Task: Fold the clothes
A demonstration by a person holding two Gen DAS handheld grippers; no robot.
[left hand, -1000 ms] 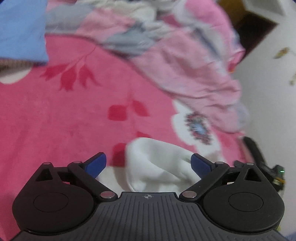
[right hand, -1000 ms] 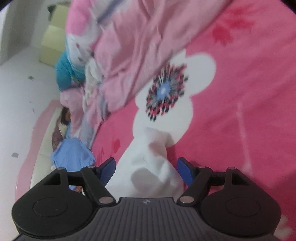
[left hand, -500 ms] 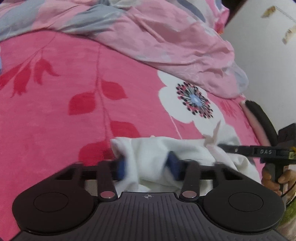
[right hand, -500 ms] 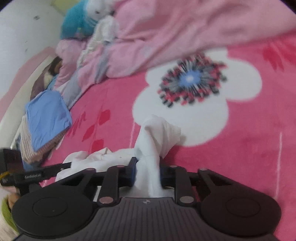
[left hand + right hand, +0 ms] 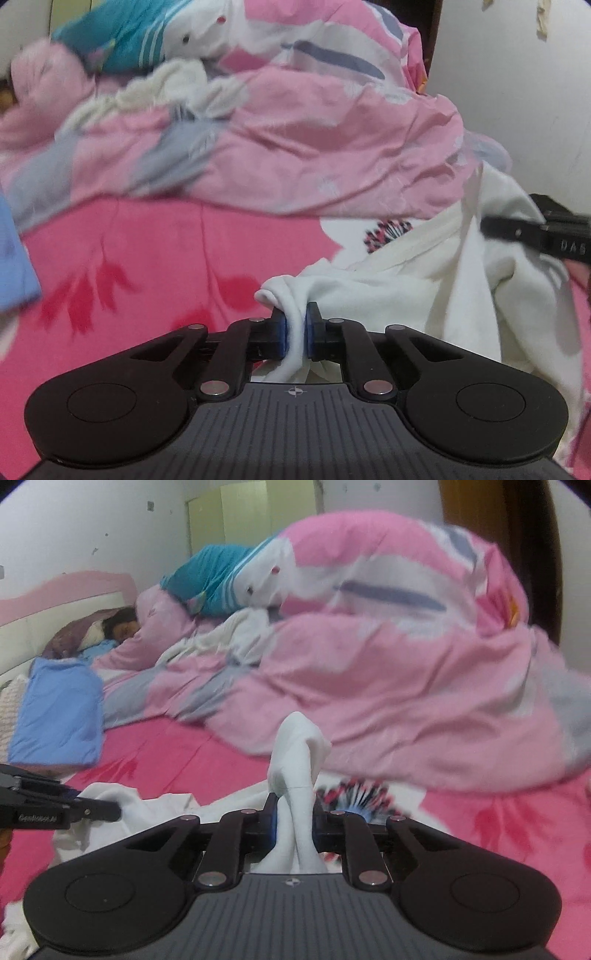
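Observation:
A white garment (image 5: 424, 291) hangs bunched between both grippers above the pink flowered bedspread (image 5: 147, 258). My left gripper (image 5: 295, 328) is shut on one bunched edge of it. My right gripper (image 5: 293, 819) is shut on another part of the white garment (image 5: 295, 753), which sticks up between the pads. The right gripper also shows at the right edge of the left wrist view (image 5: 535, 232), and the left gripper at the left edge of the right wrist view (image 5: 55, 808).
A crumpled pink quilt (image 5: 388, 686) lies heaped across the far side of the bed. A folded blue cloth (image 5: 59, 716) lies at the left on a stack. A teal pillow (image 5: 214, 579) and a person lying down (image 5: 122, 627) are at the headboard.
Both grippers went from open around the white garment to shut on it. They have lifted it off the bedspread, and both views have tilted up toward the quilt.

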